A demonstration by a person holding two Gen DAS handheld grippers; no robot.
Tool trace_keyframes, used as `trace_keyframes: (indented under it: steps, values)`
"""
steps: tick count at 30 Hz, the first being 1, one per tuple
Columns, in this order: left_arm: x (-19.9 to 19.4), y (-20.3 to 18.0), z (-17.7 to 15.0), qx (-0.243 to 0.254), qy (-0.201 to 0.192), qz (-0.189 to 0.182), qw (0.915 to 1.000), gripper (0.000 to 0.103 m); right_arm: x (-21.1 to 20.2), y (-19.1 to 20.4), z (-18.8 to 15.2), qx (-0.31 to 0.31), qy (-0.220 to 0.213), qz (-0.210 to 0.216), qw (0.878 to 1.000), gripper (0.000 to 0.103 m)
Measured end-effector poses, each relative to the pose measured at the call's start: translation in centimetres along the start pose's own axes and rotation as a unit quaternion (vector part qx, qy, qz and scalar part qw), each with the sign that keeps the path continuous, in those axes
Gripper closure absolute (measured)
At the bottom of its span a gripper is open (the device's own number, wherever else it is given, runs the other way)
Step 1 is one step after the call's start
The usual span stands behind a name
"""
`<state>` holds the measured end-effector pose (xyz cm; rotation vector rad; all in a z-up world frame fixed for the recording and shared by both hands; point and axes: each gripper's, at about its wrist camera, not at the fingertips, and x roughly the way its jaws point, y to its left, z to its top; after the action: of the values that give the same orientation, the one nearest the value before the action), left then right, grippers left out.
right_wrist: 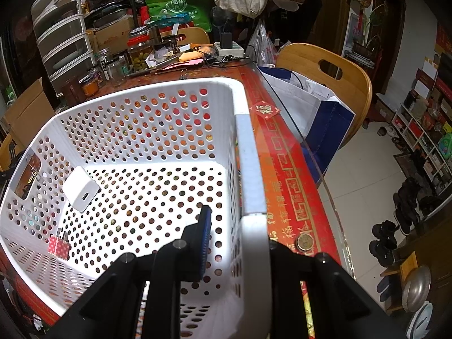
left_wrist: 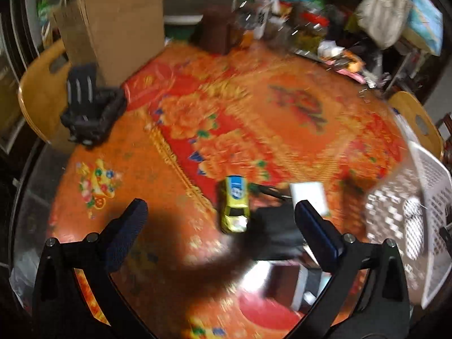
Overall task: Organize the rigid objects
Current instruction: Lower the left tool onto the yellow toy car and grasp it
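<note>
Hovering above the bench (left_wrist: 282, 118), the left tongs (left_wrist: 220, 220) stand spread wide with nothing between the two blue-padded fingers (left_wrist: 128, 231). Between those fingers, further out on the orange and red flowered cloth, lies a yellow toy car (left_wrist: 234, 204) with a blue roof, blurred by motion. Just beside it toward the right edge of the bench sit a white flat block (left_wrist: 309, 196) and a dark thing with a thin cable (left_wrist: 268, 190), too smeared to name. At the right edge stands the white perforated basket (left_wrist: 409, 212); at the far left edge sits a small dark basket (left_wrist: 90, 113), with a cardboard box (left_wrist: 113, 31) behind it.

The right tongs (right_wrist: 234, 243) are clamped on the rim of the white perforated basket (right_wrist: 248, 152), one blue-padded finger (right_wrist: 204, 240) inside the wall, the other hidden behind the rim. Inside the basket a white charger block (right_wrist: 80, 189) leans in the left corner of the floor, and a small red patterned plug (right_wrist: 58, 245) with metal prongs stands near the nearer left wall. A binder clip (right_wrist: 32, 175) hangs at the handle hole on the left wall. Outside the basket, a coin (right_wrist: 304, 241) lies on the red border of the cloth near the right edge of the bench. Jars (right_wrist: 139, 53) and clutter crowd the far edge, and a wooden chair (right_wrist: 333, 76) with a white and blue bag (right_wrist: 313, 104) stands beyond the right edge
</note>
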<state>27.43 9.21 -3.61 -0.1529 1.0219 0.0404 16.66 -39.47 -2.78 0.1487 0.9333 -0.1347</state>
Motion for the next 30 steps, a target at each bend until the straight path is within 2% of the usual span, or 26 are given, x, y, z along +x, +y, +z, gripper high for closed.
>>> trace_keyframes:
  steps: [2,4,6,17,19,24,27,29,30]
  values:
    - [2.3,0.0,0.4,-0.002,0.019,0.009,0.9998,0.005,0.0,0.0,0.0,0.001,0.0,0.0,1.0,0.085]
    - [3.9,0.2,0.5,-0.001,0.033,0.018,0.9993,0.017,0.0,0.0,0.0,0.0,0.001,-0.001,1.0,0.085]
    - [4.9,0.0,0.4,-0.001,0.042,0.022,0.9989,0.02,0.0,0.0,-0.1,0.0,0.003,-0.003,1.0,0.085]
    - [5.9,-0.5,0.4,0.007,0.036,0.042,0.9985,0.024,0.0,0.0,-0.1,-0.002,0.003,-0.002,1.0,0.085]
    - [5.7,-0.3,0.4,0.004,0.032,0.05,0.9982,0.027,0.0,0.0,-0.1,-0.002,0.003,-0.002,1.0,0.085]
    - [5.5,1.3,0.3,-0.015,0.028,0.057,0.9979,0.027,0.0,0.0,-0.1,-0.002,0.002,-0.002,1.0,0.085]
    - [5.9,1.2,0.1,-0.009,0.034,0.06,0.9976,0.028,0.0,0.1,0.0,-0.002,0.002,-0.002,1.0,0.085]
    - [6.0,0.8,0.0,-0.002,0.028,0.067,0.9974,0.03,0.0,0.1,0.1,-0.001,0.002,-0.002,1.0,0.085]
    - [6.0,0.7,0.0,-0.001,0.027,0.067,0.9973,0.036,0.0,0.1,0.1,-0.001,0.002,-0.002,1.0,0.085]
